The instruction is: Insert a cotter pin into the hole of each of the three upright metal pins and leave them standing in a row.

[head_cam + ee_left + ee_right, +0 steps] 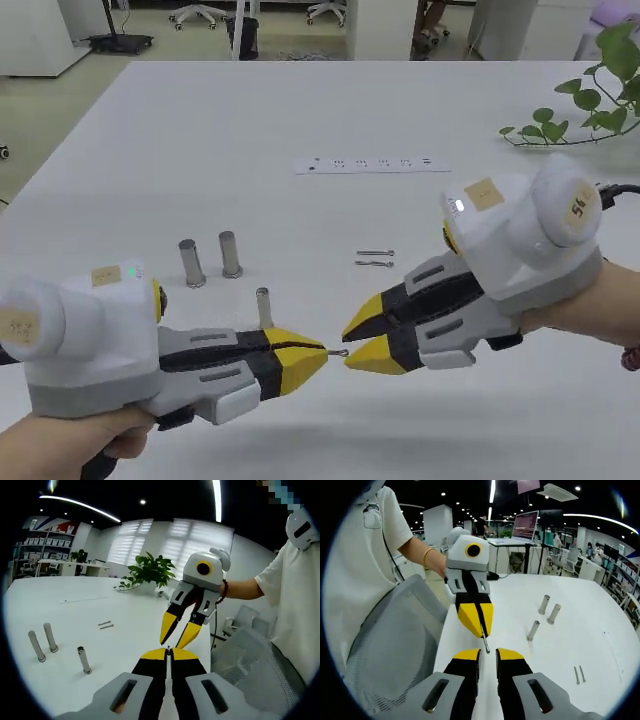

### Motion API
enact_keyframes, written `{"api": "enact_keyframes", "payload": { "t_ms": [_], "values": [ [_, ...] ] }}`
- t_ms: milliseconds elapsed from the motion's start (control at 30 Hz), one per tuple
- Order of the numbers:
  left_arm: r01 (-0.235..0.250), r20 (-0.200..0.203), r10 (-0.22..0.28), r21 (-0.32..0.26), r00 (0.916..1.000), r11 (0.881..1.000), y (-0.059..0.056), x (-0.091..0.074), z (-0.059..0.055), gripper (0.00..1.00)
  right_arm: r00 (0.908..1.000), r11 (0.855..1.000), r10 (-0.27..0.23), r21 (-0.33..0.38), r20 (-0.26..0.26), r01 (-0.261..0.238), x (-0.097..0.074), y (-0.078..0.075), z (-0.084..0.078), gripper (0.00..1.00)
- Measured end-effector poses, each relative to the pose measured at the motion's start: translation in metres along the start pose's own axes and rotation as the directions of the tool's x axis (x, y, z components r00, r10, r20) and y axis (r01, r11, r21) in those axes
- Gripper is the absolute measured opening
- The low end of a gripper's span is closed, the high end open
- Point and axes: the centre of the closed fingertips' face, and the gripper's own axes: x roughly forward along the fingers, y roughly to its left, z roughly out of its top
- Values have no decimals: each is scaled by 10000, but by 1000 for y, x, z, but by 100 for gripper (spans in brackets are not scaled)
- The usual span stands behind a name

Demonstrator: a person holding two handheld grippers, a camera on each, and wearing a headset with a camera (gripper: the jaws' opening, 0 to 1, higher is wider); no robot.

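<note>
With left gripper (322,354) clamped shut, pinches a thin silvery cotter pin (338,352), tip reaching between half-open, empty jaws of right gripper (348,345), near three upright metal pins (230,254).

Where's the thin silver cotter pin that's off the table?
The thin silver cotter pin is clamped in the shut left gripper, low centre in the head view, its end between the open right gripper's jaws, right of the nearest upright metal pin.

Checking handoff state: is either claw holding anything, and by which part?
Left claw is shut on a cotter pin, gripping one end; the rest juts toward the open right claw.
</note>
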Motion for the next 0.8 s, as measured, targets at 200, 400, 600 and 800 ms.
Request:
{"api": "enact_keyframes", "payload": {
  "t_ms": [200, 400, 600, 800],
  "values": [
    [248, -64, -247, 163, 9997, 9996, -5, 2, -1, 0, 9994, 9994, 338, 52, -65, -338, 3, 7, -2, 12],
    [470, -44, -469, 237, 9989, 9986, -10, 3, 1, 0, 9985, 9985, 549, 63, -44, -549, 4, 11, -2, 9],
    [617, -123, -614, 301, 9980, 9976, -13, 4, -1, 0, 9979, 9977, 651, 179, 55, -652, 4, 12, 0, 7],
    [644, -145, -640, 337, 9978, 9974, -13, 4, -2, 0, 9971, 9971, 760, 105, 30, -760, 5, 14, -1, 6]
  ]
}}
